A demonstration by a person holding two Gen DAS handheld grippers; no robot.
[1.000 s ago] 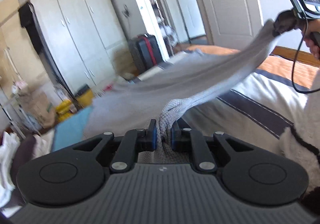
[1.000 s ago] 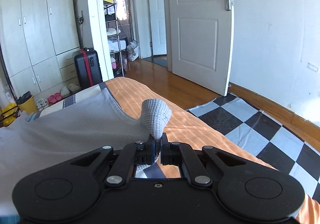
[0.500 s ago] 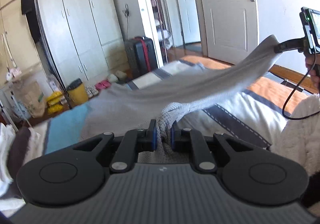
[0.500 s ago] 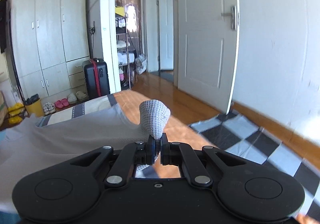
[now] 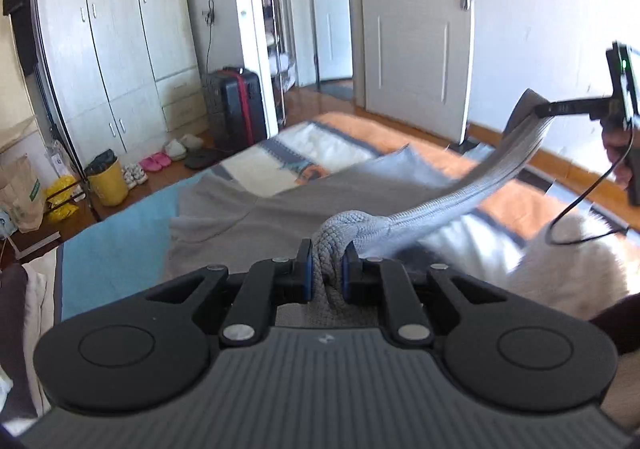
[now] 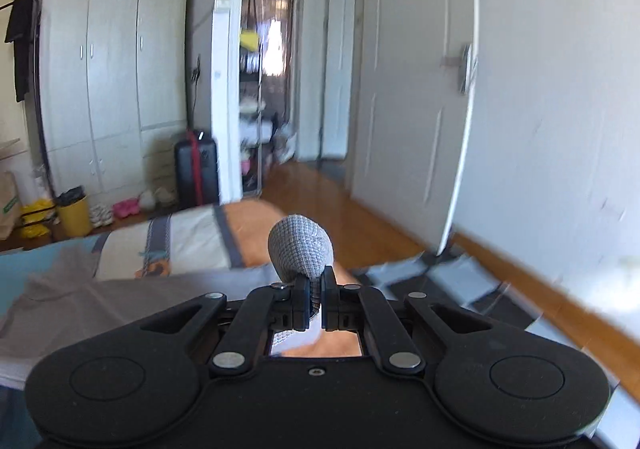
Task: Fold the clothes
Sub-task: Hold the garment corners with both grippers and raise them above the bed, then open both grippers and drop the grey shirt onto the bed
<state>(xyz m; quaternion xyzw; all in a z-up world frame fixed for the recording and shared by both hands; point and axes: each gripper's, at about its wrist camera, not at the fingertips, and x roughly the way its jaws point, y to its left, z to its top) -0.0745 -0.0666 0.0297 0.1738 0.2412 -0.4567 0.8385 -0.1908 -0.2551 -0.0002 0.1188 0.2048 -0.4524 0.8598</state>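
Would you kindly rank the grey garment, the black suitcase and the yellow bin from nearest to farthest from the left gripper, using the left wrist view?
1. Grey garment: clamped in the left gripper.
2. Yellow bin: on the floor, far left beyond the bed.
3. Black suitcase: upright by the wardrobe, centre-left; close to the bin's depth, so this order is tentative.

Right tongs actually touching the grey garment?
Touching. The right wrist view shows the right tongs shut on a bunched knit fold of the grey garment, which bulges above the jaws.
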